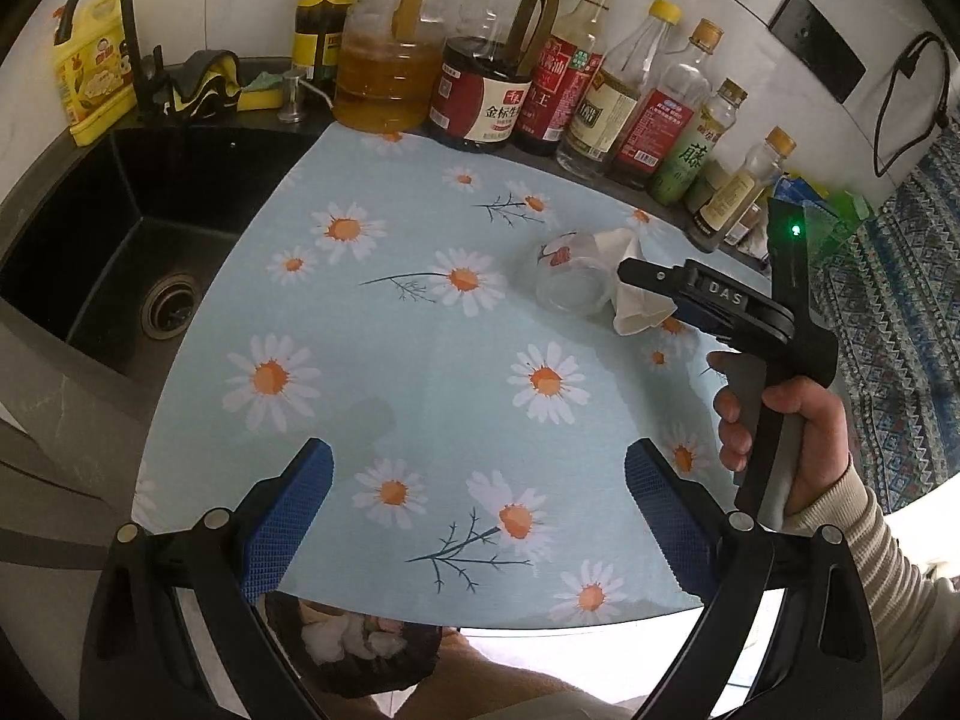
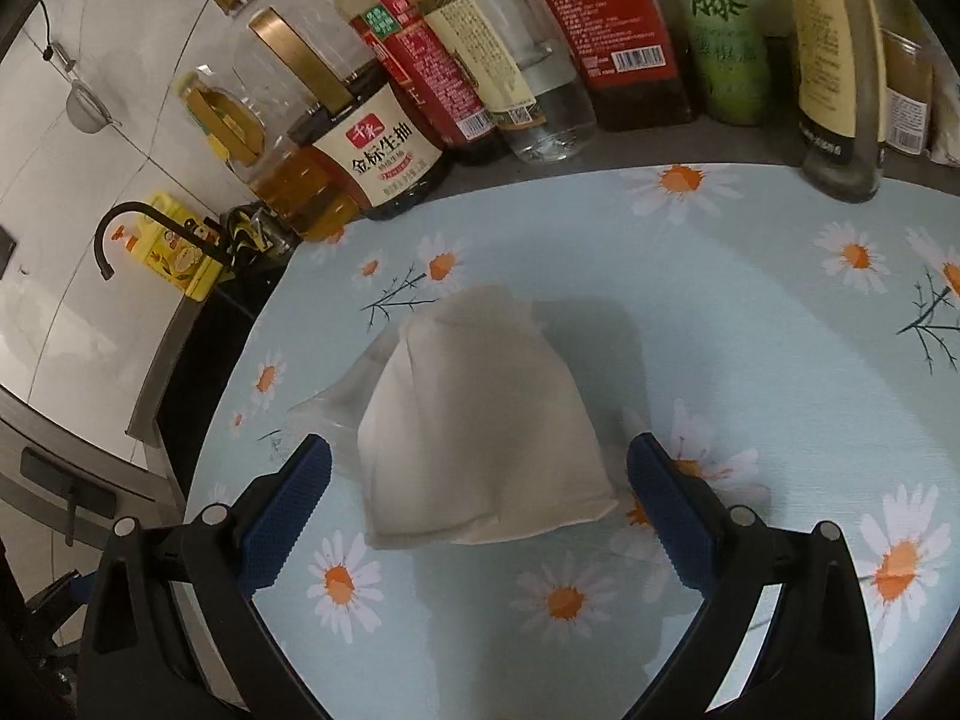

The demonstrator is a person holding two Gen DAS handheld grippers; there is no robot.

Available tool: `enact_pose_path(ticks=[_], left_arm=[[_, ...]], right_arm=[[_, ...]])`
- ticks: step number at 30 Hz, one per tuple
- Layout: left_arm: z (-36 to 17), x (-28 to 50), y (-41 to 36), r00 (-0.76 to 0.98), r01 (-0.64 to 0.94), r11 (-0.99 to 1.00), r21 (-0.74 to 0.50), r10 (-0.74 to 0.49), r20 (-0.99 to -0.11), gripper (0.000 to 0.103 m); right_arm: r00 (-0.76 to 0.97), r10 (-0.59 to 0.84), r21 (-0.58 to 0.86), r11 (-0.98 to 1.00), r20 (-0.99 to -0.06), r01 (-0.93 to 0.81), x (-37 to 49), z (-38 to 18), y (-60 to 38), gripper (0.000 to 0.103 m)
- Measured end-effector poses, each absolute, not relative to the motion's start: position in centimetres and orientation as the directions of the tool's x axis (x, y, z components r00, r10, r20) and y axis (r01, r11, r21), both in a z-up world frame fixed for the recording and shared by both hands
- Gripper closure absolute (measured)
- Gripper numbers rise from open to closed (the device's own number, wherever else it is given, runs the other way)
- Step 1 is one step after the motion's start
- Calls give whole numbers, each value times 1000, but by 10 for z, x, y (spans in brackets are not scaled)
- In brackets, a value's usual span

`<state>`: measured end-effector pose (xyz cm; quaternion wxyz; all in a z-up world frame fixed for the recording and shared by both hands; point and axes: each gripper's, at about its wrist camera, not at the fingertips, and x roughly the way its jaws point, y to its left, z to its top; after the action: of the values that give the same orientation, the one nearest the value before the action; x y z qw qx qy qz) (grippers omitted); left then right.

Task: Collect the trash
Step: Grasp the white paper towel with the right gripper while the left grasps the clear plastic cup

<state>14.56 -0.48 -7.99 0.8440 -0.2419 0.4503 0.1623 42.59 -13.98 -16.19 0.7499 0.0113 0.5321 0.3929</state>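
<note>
- Landmark: the daisy-print mat [image 1: 420,312] covering the counter. All positions below refer to it.
- Left gripper [image 1: 477,516]: fingers spread wide apart, nothing between the blue pads [image 1: 288,531]. It hangs above the near edge of the mat.
- Right gripper [image 2: 480,510]: fingers spread wide, one on each side of the crumpled white tissue [image 2: 480,426]. Neither pad touches the tissue. In the left wrist view this gripper [image 1: 654,282] is held by a hand [image 1: 792,432] in a ribbed sleeve [image 1: 864,546] over the right side of the mat.
- Crumpled white tissue [image 1: 630,282]: lies on the mat toward its far right part, touching a clear glass [image 1: 570,279] tipped on its side just to its left.
- Bottle row [image 1: 540,78]: oil, soy sauce and other condiment bottles stand along the far edge of the mat, against the wall.
- Black sink [image 1: 102,228]: set into the counter left of the mat, with a black faucet [image 1: 114,18] and a yellow detergent bottle [image 1: 90,78] behind it.
- Bin with a black liner [image 1: 360,648]: below the near edge of the mat, holding white crumpled pieces.
</note>
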Motion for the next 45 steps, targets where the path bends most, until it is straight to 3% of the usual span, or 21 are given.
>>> enact_pose_path(ticks=[3,5,13,25,45], left_arm=[[-80,147,-8,540,-496,829,-259,61,-839,8],[-81,148,-9,539,-499,827,-260,62,-840,8],[-80,155,-13,544,-498,829,-254,71,-836,8],[-78,187,-19,552,-460,856,-237,67,-831,8],[-112,309,-29,503,-379,903,-204,16,-864,8]], right_arm=[[117,604,443,689,-788,-574,427,-164,-140,9],[114,606,446,687,-787,-574,427,-165,-141,20],[115,608,430,671,-786,-604,425,-162,-143,23],[139,638,453,666,-757,-593,424,-146,-172,24],[217,675,525,703,-705,-480,430,-127,-268,24]])
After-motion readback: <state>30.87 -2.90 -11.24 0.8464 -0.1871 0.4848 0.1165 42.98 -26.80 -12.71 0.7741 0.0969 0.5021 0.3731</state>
